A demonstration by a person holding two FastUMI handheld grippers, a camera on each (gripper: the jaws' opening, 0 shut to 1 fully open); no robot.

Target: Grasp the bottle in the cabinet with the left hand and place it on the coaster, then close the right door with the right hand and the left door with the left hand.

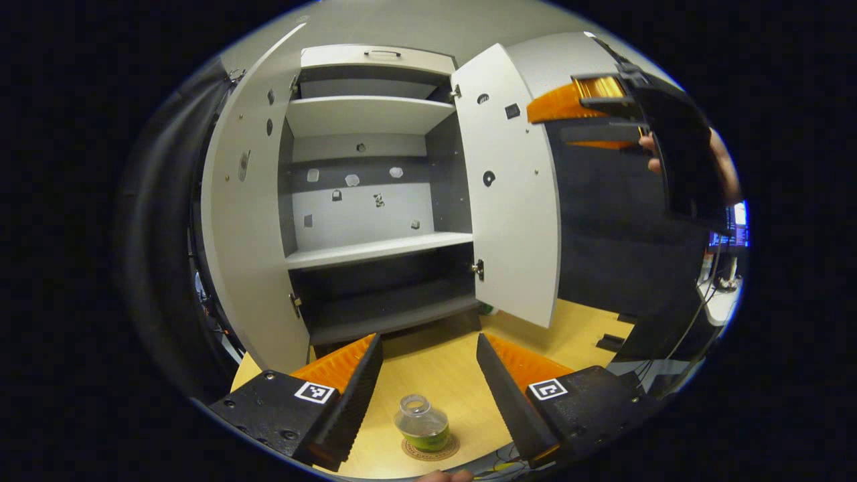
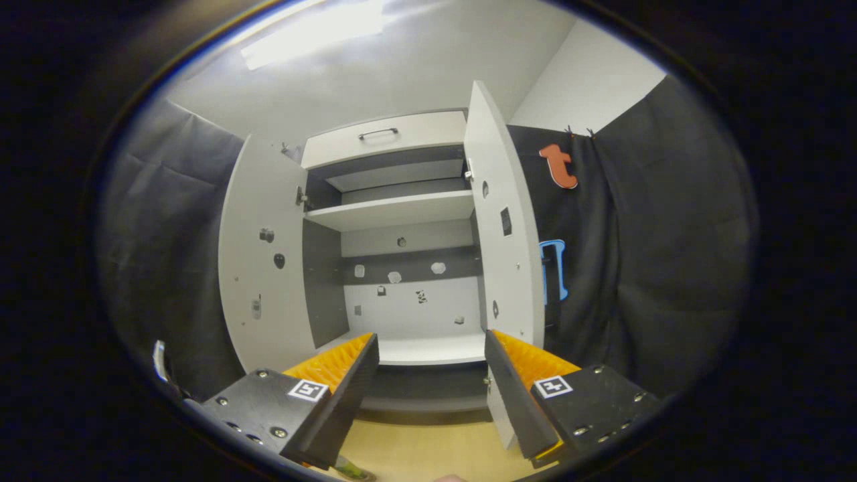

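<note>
Nearest in the left gripper view, the left gripper (image 1: 428, 388) has its jaws spread wide with nothing between them. Just below, the bottle (image 1: 421, 423) stands upright on the coaster (image 1: 430, 449) on the tabletop (image 1: 448, 368), so the placing step looks done.

Farther off, the cabinet (image 1: 375, 201) has both doors open: the left door (image 1: 244, 221) and the right door (image 1: 512, 194). Both closings remain.

The right gripper (image 2: 432, 381) also holds its jaws wide and empty, raised near the right door (image 2: 505, 234) but apart from it. It seems poised to push that door shut, which I judge is next.
</note>
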